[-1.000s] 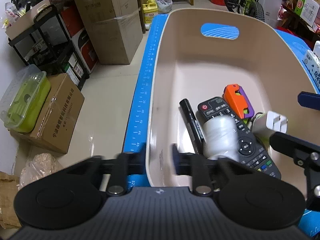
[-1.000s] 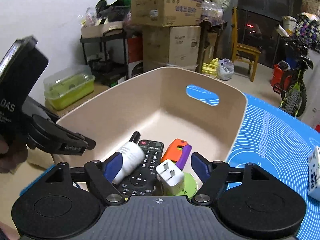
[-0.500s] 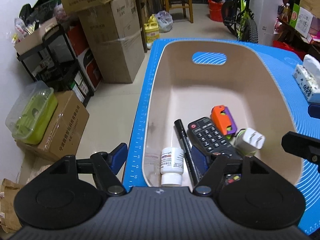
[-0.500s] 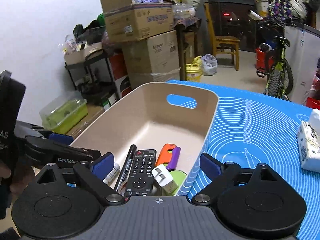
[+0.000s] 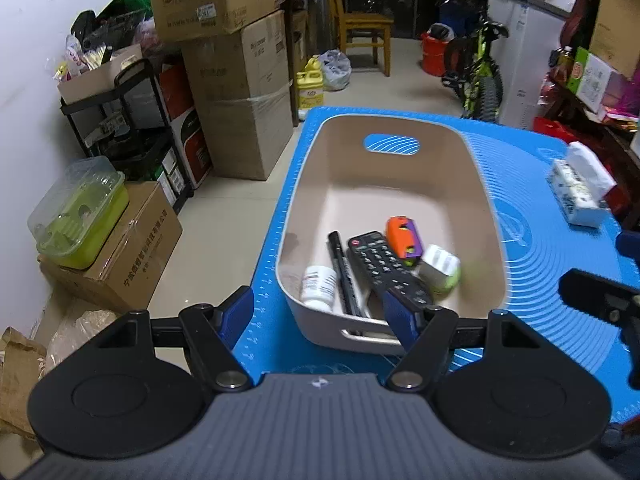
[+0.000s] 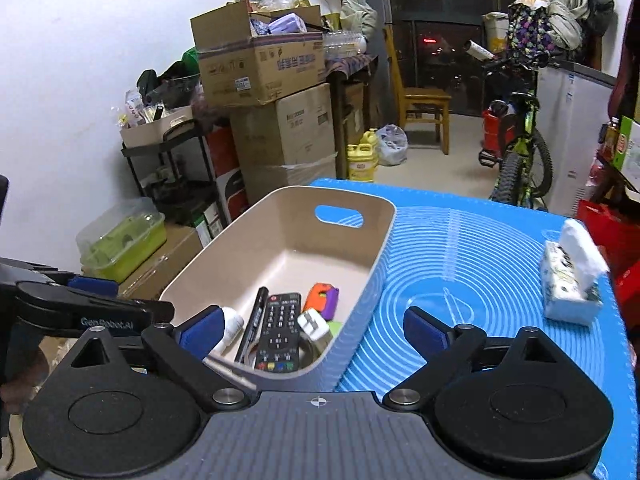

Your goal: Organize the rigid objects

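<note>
A beige bin (image 5: 486,200) stands on the blue mat (image 5: 560,240). In it lie a white bottle (image 5: 318,288), a black marker (image 5: 340,268), a black remote (image 5: 380,264), an orange and purple toy (image 5: 404,236) and a white charger plug (image 5: 438,262) on something green. My left gripper (image 5: 316,314) hangs open above the bin's near end, holding nothing. My right gripper (image 6: 312,330) is over the bin's near right corner; its jaws are opening with nothing held between them. The same bin (image 6: 384,240), remote (image 6: 280,328) and toy (image 6: 320,298) show in the right wrist view.
A tissue pack (image 6: 572,280) lies on the mat's right side. Left of the table's edge, on the floor, are stacked cardboard boxes (image 5: 240,100), a black shelf (image 5: 132,132) and a green lidded container (image 5: 76,216). Further back stand a chair (image 5: 364,32) and a bicycle (image 5: 476,68).
Both grippers drew back and up from the bin and opened wider. The white bottle, close in front of the left fingers before, now lies loose in the bin.
</note>
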Demonstrator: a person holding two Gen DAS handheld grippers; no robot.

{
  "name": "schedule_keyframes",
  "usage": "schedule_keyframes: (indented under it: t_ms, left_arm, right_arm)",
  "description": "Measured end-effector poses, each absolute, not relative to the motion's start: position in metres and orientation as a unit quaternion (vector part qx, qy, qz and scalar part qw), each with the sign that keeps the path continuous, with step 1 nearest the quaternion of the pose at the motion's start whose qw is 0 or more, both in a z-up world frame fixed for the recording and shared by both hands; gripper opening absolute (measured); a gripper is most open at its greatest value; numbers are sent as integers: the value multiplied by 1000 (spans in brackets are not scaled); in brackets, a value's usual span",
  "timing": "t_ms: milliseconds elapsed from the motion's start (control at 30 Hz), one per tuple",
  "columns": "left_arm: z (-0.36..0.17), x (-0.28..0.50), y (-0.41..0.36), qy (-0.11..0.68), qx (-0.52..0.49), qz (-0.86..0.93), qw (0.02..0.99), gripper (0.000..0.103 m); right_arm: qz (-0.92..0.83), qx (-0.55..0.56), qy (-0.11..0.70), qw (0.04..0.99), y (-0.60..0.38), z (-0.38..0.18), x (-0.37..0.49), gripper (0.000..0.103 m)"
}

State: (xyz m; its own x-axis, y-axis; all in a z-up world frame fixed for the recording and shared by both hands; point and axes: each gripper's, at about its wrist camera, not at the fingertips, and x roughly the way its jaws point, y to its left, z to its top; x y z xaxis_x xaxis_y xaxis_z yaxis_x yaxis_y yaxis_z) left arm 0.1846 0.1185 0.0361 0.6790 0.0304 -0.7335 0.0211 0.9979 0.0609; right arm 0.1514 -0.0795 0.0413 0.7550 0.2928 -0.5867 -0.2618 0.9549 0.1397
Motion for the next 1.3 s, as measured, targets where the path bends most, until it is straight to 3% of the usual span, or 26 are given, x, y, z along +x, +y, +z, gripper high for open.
schedule_keyframes:
  t_ms: [400,1300]
  left_arm:
    - [70,120,90,375,39,-10,926,72]
    - [81,14,51,363,65,-39,929,72]
  right_arm:
    - [126,30,309,942,-104,70,69,97]
    - [100,34,301,948,-136,78,-50,97]
